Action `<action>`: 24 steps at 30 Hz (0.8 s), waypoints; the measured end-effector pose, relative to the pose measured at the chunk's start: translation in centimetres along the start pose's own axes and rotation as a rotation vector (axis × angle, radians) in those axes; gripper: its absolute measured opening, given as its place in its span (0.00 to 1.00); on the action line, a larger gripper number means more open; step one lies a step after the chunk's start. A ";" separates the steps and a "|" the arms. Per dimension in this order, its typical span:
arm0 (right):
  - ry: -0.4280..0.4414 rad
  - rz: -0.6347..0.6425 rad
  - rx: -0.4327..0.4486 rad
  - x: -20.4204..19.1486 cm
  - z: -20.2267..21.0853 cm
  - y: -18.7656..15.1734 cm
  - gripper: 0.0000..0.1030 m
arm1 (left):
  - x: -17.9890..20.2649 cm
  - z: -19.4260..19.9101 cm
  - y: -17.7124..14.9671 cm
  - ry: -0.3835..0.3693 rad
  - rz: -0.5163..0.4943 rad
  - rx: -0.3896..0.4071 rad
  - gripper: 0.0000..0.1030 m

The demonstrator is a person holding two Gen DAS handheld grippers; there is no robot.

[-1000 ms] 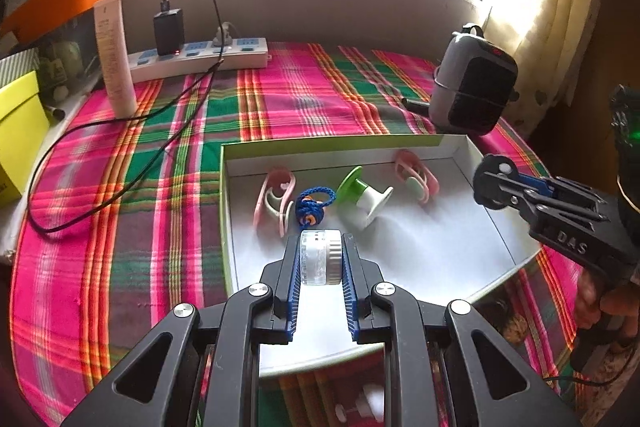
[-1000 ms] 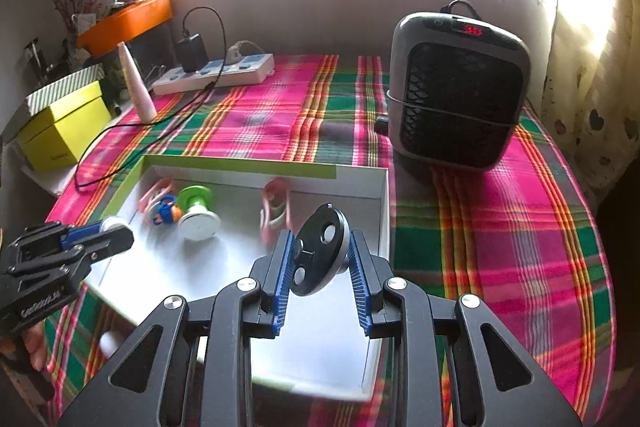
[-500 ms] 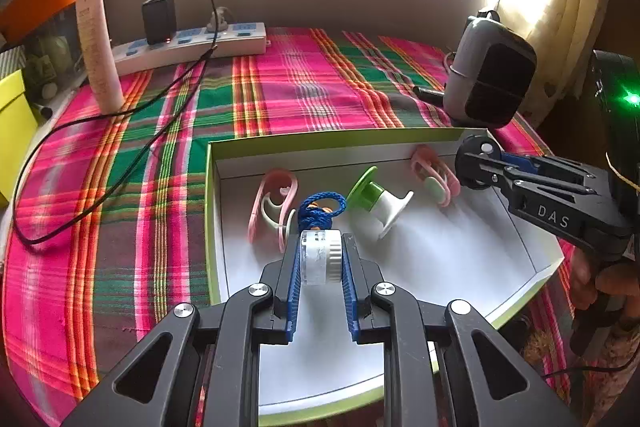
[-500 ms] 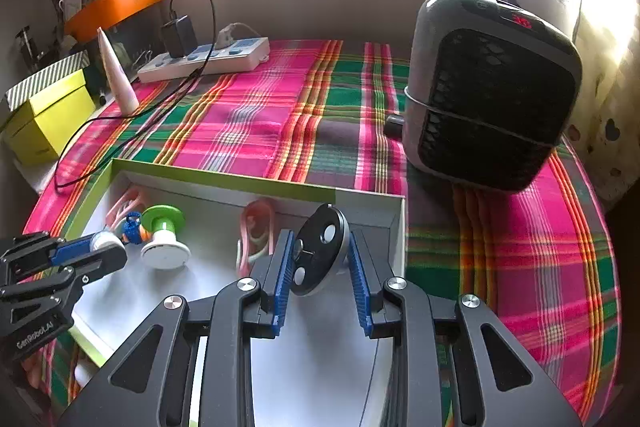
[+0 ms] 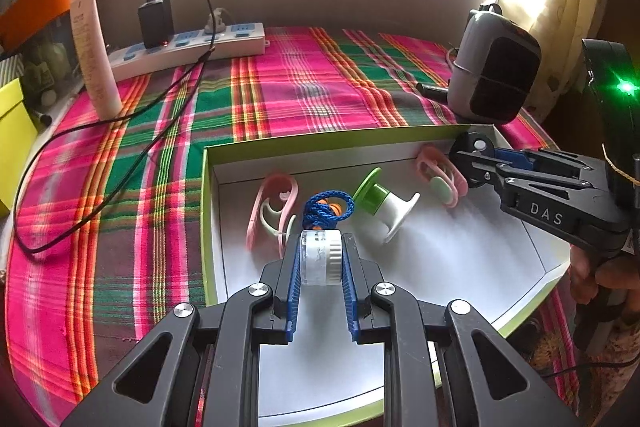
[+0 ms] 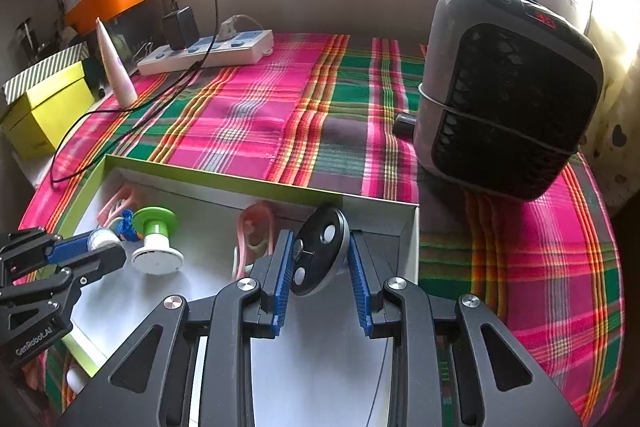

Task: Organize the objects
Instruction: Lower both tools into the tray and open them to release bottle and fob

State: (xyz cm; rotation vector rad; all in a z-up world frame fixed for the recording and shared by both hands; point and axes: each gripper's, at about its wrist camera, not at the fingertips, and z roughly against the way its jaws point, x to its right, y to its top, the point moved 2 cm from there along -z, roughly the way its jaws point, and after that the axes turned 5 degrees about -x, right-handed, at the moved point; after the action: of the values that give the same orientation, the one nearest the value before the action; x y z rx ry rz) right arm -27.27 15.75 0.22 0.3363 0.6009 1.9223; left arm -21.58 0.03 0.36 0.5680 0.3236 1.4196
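We see left gripper (image 5: 321, 263) clamped on small clear-and-silver plastic cylinder (image 5: 320, 257), right gripper (image 6: 321, 267) clamped on dark round metal disc (image 6: 319, 251); both above white green-rimmed box (image 5: 280, 147). We judge both light, rigid, slippery; take flat faces.

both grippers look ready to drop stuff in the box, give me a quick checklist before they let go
1. Left gripper clamps the small clear roll: ok.
2. Right gripper clamps the black disc: ok.
3. Both loads sit over the white box, not the plaid cloth: ok.
4. Bare floor under the disc: ok, though the pink clip lies close beside it.
5. Bare floor under the roll: cannot tell; the blue cord lies just ahead.
6. Grippers apart from each other: ok.
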 end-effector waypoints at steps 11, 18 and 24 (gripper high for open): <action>-0.002 0.001 -0.005 0.0 -0.1 0.0 0.28 | 0.0 -0.1 0.0 0.000 -0.003 -0.001 0.17; -0.004 -0.003 -0.005 -0.1 0.0 0.0 0.28 | 0.0 0.0 0.0 -0.001 -0.006 -0.001 0.19; 0.007 -0.020 -0.004 0.0 -0.1 0.0 0.28 | 0.1 0.0 0.0 -0.007 -0.008 0.001 0.26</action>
State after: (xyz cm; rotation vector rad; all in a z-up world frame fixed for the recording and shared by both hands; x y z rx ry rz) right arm -27.33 15.76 0.16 0.3201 0.6023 1.9064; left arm -21.56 0.15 0.40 0.5720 0.3206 1.4094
